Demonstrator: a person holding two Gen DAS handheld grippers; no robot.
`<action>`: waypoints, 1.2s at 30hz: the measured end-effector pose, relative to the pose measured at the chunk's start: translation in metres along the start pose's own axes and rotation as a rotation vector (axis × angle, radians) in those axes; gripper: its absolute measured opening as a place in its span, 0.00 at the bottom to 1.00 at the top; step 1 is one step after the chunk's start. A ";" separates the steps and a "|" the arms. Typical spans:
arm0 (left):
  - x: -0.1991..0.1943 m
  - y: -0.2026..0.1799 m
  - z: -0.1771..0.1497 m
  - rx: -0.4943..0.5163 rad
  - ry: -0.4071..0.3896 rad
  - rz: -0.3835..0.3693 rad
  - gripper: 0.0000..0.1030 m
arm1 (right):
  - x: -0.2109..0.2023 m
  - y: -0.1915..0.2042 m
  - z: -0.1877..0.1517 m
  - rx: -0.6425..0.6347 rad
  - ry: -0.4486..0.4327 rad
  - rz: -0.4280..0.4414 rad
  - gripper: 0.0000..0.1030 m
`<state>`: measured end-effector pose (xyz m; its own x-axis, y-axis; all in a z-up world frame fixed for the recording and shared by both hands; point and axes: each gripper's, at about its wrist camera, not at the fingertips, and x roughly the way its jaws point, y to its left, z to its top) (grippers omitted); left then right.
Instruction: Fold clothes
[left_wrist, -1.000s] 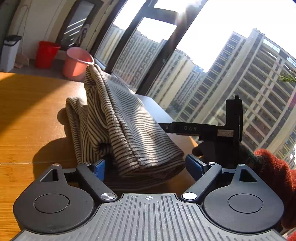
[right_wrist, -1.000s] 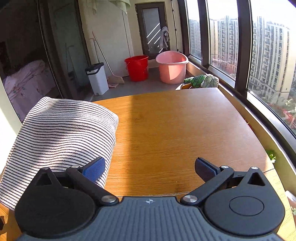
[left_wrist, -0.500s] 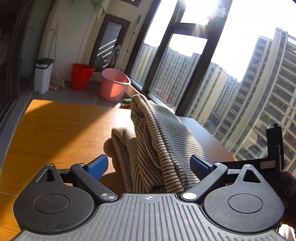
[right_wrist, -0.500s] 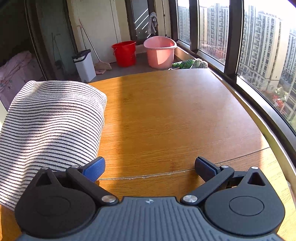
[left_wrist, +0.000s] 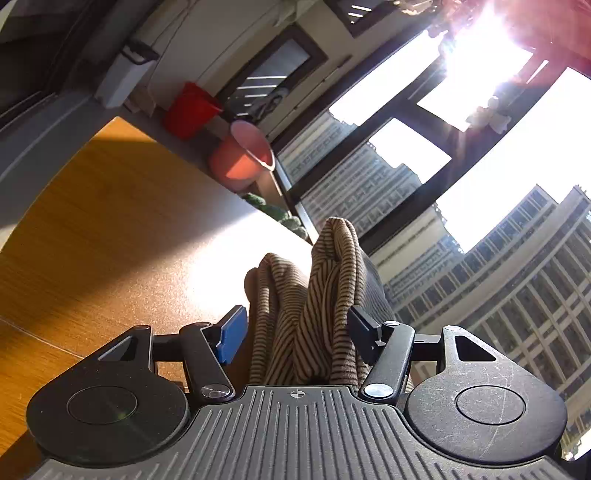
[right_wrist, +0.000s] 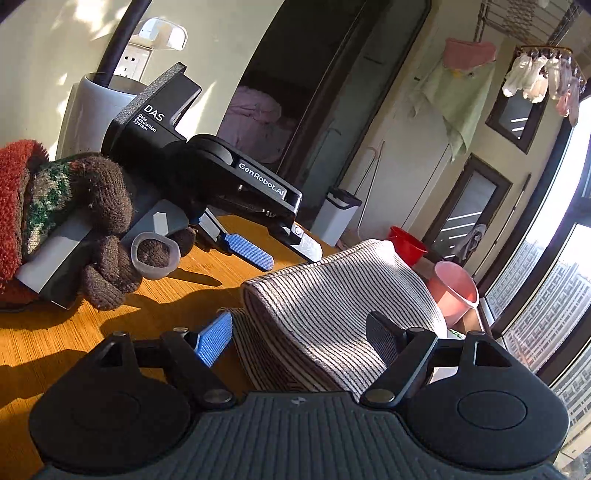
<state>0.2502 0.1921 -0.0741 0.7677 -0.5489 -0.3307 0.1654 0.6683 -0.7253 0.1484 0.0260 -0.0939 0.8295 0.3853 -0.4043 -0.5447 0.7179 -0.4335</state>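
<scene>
Jaws wide on both grippers, striped garment (right_wrist: 332, 295) between — left gripper (right_wrist: 280, 251) marked "DAS", "GenRobot.AI".

The left gripper (left_wrist: 295, 326) is tilted, its camera rolled to one side, with the jaws spread wide — striped fabric sits in the gap, and neither pad (left_wrist: 232, 334) visibly presses it. Seen from the right wrist view, the left gripper (right_wrist: 275, 254) is held by a hand (right_wrist: 92, 236) in a brown knitted glove. The right gripper (right_wrist: 295, 339) stands with its jaws wide apart — fingers (right_wrist: 214, 338) on either side of the cloth.
</scene>
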 end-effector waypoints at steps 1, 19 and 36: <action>-0.001 0.002 0.003 -0.011 -0.004 0.000 0.62 | 0.010 0.007 0.000 -0.014 -0.005 -0.019 0.77; 0.041 -0.045 -0.033 0.185 0.215 -0.144 0.41 | -0.032 -0.159 -0.009 0.577 0.059 -0.063 0.12; 0.053 -0.049 -0.048 0.233 0.286 -0.116 0.46 | -0.003 -0.114 -0.009 0.522 0.148 0.201 0.13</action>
<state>0.2530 0.1067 -0.0852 0.5374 -0.7236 -0.4331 0.4027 0.6714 -0.6222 0.2070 -0.0619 -0.0506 0.6697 0.4852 -0.5623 -0.5254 0.8446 0.1030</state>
